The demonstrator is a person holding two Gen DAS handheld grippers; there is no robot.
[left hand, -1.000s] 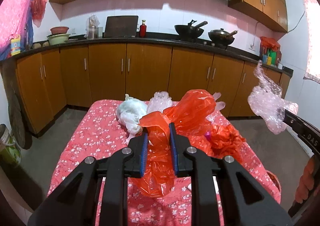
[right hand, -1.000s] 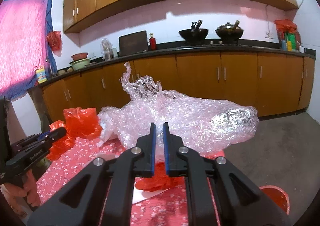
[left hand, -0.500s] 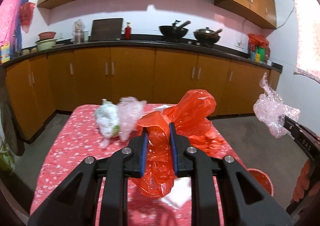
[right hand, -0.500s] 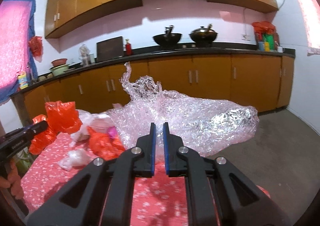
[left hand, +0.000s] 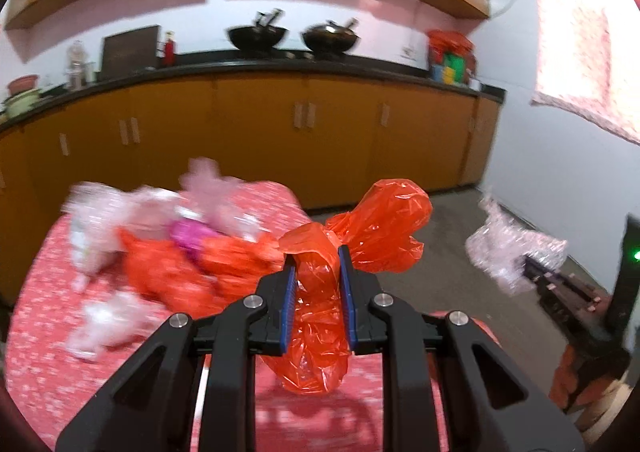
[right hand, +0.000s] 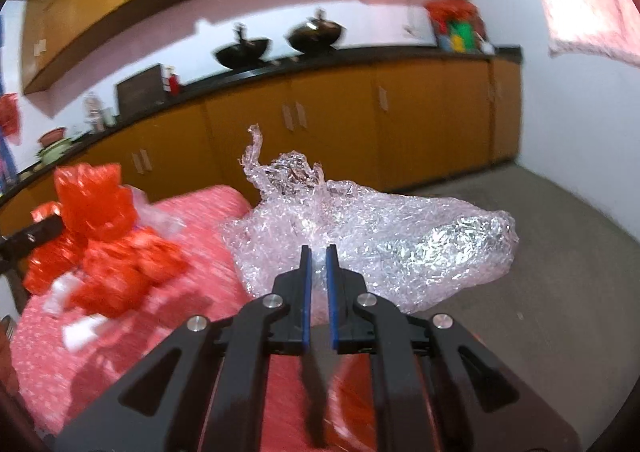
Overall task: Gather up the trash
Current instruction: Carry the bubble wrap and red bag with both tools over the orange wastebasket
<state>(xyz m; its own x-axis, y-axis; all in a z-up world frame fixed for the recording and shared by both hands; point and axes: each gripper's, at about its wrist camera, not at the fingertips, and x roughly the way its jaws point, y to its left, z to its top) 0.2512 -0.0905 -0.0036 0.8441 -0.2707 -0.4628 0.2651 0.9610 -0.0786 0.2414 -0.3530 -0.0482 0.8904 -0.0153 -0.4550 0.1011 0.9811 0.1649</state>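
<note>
My left gripper [left hand: 317, 252] is shut on a crumpled red plastic bag [left hand: 384, 223] and holds it above the right end of the table [left hand: 40, 352]. My right gripper [right hand: 316, 250] is shut on a clear crinkled plastic wrap [right hand: 400, 236] with a silvery patch, held off the table's right edge over the floor. The wrap also shows in the left wrist view [left hand: 508, 248], and the red bag in the right wrist view [right hand: 92, 195]. More trash lies blurred on the red flowered cloth: red bags [left hand: 168, 276], whitish plastic [left hand: 100, 219] and a magenta piece [left hand: 188, 234].
Brown kitchen cabinets [left hand: 256, 131] with a black counter run behind the table, with two woks [left hand: 258, 37] on it. Grey floor [left hand: 460, 292] lies to the right, bounded by a white wall [left hand: 560, 155]. A red round rim [right hand: 352, 384] shows under my right gripper.
Both grippers have swung to the right with their loads; the table and its trash now lie to the left, and the right-hand wall has come into view.
</note>
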